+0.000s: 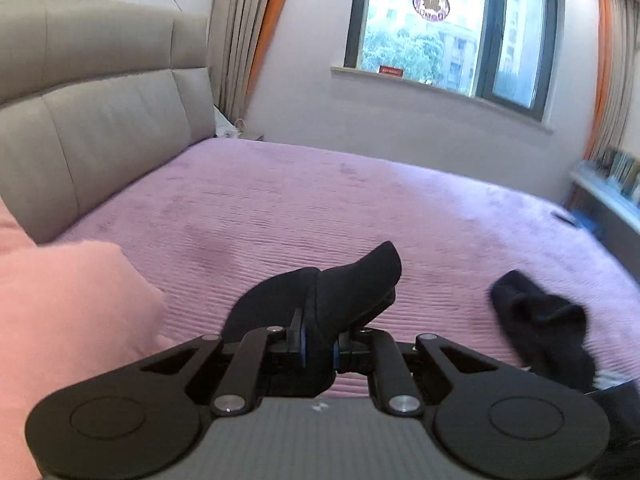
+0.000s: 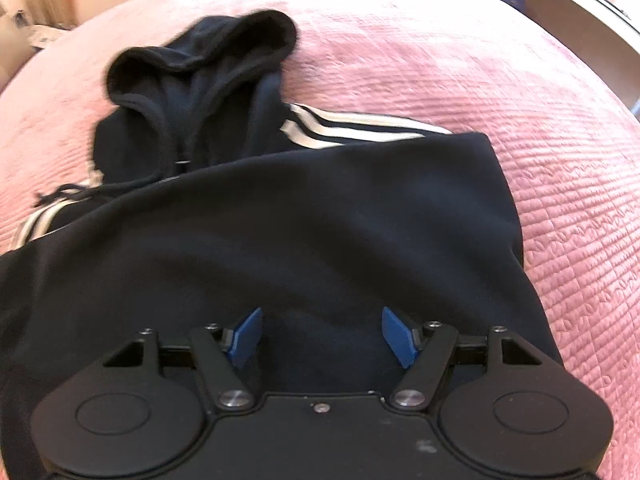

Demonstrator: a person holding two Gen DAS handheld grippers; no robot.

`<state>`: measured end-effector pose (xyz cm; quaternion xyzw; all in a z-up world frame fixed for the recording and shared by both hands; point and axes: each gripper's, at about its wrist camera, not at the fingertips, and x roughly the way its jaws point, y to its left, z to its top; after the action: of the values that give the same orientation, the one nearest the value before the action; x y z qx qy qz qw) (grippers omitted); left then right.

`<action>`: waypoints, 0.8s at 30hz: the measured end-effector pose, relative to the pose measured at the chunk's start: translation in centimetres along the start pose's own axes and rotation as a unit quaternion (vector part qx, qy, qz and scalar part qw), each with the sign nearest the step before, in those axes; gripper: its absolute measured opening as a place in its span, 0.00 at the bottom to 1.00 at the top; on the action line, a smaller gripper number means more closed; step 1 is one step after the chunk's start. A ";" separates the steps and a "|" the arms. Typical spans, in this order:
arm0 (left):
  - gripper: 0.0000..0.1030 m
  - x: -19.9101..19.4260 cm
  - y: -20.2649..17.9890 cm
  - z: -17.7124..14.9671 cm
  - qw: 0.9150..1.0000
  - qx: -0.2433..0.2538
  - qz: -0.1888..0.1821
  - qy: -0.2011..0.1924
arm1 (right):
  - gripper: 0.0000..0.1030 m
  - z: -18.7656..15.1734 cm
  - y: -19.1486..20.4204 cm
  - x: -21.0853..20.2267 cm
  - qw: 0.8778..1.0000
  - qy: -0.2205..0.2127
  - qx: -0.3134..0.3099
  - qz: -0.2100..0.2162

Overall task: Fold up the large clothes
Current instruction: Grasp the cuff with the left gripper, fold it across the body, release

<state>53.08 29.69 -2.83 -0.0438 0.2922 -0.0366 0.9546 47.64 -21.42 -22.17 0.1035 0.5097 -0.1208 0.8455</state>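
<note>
Nearest in the left wrist view, the left tool (image 1: 318,346) is clamped on a fold of the dark navy hooded sweatshirt with white sleeve stripes (image 1: 344,292), the pinched cloth sticking up toward twelve o'clock above the blue pads. The right tool (image 2: 320,338) hangs over the garment's broad body panel with its jaws spread wide and nothing between them; the fabric lies just under the fingertips.

The sweatshirt lies on the pink quilted bedspread (image 2: 540,160), body panel near, striped sleeve (image 2: 340,130) at one o'clock and the crumpled hood (image 2: 200,64) at eleven o'clock.

To fold well, I judge the left should carry its pinch across in a smooth arc, keeping the cloth taut, while the right pins the panel along the intended crease. The hood looks bunched and probably needs flattening first.

Beyond, the grey padded headboard (image 1: 100,120) stands at ten o'clock.
</note>
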 end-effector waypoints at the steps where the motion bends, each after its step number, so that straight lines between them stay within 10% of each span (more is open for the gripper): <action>1: 0.12 -0.5 -0.9 -0.4 1.000 -0.007 -0.009 0.001 | 0.78 -0.3 0.3 -0.6 1.000 -0.005 -0.010 0.008; 12: 0.16 -1.8 -23.5 -5.9 0.980 -0.053 -0.192 -0.024 | 0.78 -1.5 -2.8 -7.9 0.992 -0.032 -0.074 0.098; 16: 0.63 1.2 -31.0 -10.5 0.966 -0.052 -0.247 0.045 | 0.78 -1.4 -5.8 -8.5 0.992 -0.039 -0.072 0.098; 24: 0.63 0.8 -28.0 -19.9 0.960 -0.083 -0.176 0.200 | 0.78 -0.5 -7.6 -4.0 0.984 0.009 -0.003 0.180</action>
<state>41.29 0.52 -16.76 -0.1653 0.4667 -0.1878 0.8483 43.04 -28.04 -19.23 0.1919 0.4911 0.0361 0.8489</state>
